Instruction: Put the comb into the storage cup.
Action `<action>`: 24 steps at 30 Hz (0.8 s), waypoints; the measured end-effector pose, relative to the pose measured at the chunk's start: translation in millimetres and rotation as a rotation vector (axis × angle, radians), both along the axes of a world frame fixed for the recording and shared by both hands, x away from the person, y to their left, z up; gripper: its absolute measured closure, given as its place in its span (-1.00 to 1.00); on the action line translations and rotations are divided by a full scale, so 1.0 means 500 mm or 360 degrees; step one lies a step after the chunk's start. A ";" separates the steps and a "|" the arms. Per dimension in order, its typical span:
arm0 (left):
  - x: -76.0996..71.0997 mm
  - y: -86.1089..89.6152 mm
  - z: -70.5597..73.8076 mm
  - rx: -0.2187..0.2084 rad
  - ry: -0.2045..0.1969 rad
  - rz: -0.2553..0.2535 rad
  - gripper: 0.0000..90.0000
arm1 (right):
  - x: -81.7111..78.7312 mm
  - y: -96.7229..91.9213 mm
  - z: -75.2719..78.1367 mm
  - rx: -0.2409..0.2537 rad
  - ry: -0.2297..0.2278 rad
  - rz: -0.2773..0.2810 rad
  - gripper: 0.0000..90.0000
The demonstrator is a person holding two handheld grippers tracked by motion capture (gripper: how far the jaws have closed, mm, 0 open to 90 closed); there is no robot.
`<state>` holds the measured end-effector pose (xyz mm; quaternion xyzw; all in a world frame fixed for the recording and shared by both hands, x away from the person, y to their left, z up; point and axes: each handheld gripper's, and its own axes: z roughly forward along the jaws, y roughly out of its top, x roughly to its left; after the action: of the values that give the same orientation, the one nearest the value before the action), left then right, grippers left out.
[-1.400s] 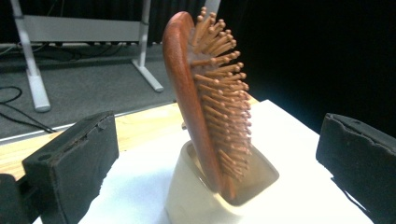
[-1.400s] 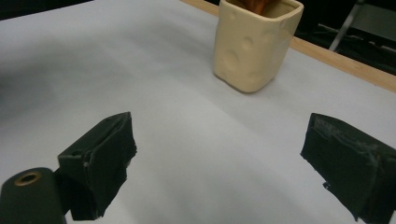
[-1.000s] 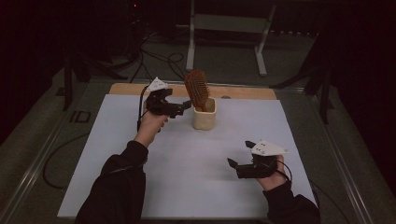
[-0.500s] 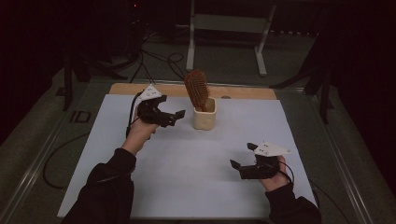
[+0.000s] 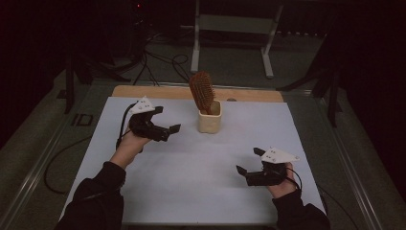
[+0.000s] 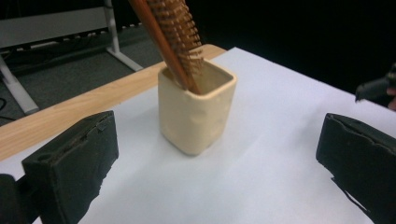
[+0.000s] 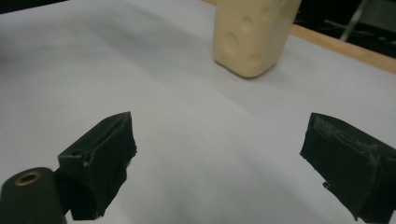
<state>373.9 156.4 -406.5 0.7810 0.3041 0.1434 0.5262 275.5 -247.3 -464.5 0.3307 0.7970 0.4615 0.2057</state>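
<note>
Here, in the high view, left gripper [image 5: 168,130] at centre left of the frame, jaws spread wide and holding nothing, just left of the cream cup [image 5: 210,122] and apart from it; right gripper [image 5: 248,168] low at right, well apart from the cup, jaws likewise wide and empty. Up near the top middle of the white sheet [image 5: 191,167], cup upright with a wooden hairbrush [image 5: 201,91] standing in it, bristle head up and leaning left. In the left gripper view, cup [image 6: 196,112] at upper centre between and beyond the spread jaws, brush [image 6: 175,37] tilted against its rim.
</note>
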 end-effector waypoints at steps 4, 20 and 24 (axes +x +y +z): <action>-0.020 0.010 -0.012 0.0019 -0.0009 -0.0031 -1.00 | -0.002 0.000 -0.004 0.0010 0.0002 0.0002 -0.80; -0.105 0.065 -0.074 0.0090 -0.0004 -0.0046 -1.00 | -0.016 -0.011 -0.021 0.0011 0.0002 0.0039 -0.80; -0.127 0.084 -0.087 0.0110 0.0002 -0.0030 -1.00 | -0.019 -0.012 -0.021 0.0014 -0.0005 0.0039 -0.80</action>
<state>310.5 198.1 -449.9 0.8017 0.2919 0.1484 0.5001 265.8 -253.4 -475.1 0.3211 0.7987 0.4679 0.1999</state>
